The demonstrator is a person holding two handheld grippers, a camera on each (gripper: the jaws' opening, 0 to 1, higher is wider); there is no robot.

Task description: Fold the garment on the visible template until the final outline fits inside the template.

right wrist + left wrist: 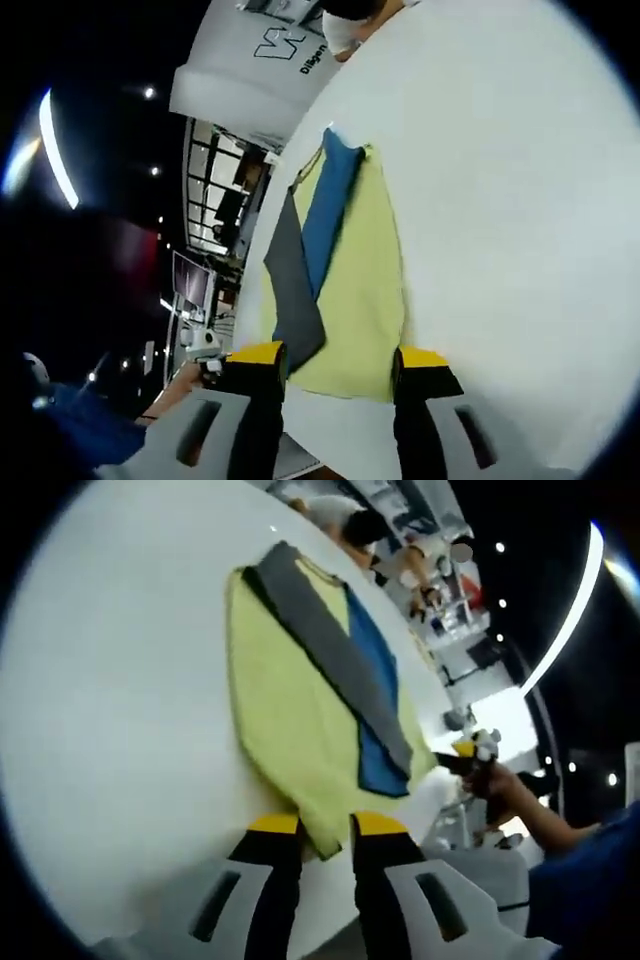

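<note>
Two grippers are working at the near hem of a yellow garment (290,710) that is lying flat on a white table (110,730), running from the upper centre of the left gripper view down to its lower centre, with a grey band (335,650) and a blue panel (375,680) crossing it diagonally. The left gripper (325,830) is sitting at the bottom centre of its view with its jaws parted, the garment's corner lying in the gap between them and not yet pinched. In the right gripper view the right gripper (335,365) is likewise standing released, its jaws spread wide either side of the hem at the lower centre, the grey band's tip just beside its left jaw. No template outline is showing clearly on the table, so I cannot tell its edges. For a clean fold, both jaws should probably be closing on matching points of the hem and lifting together, keeping the edge level so the layers are not skewing.
</note>
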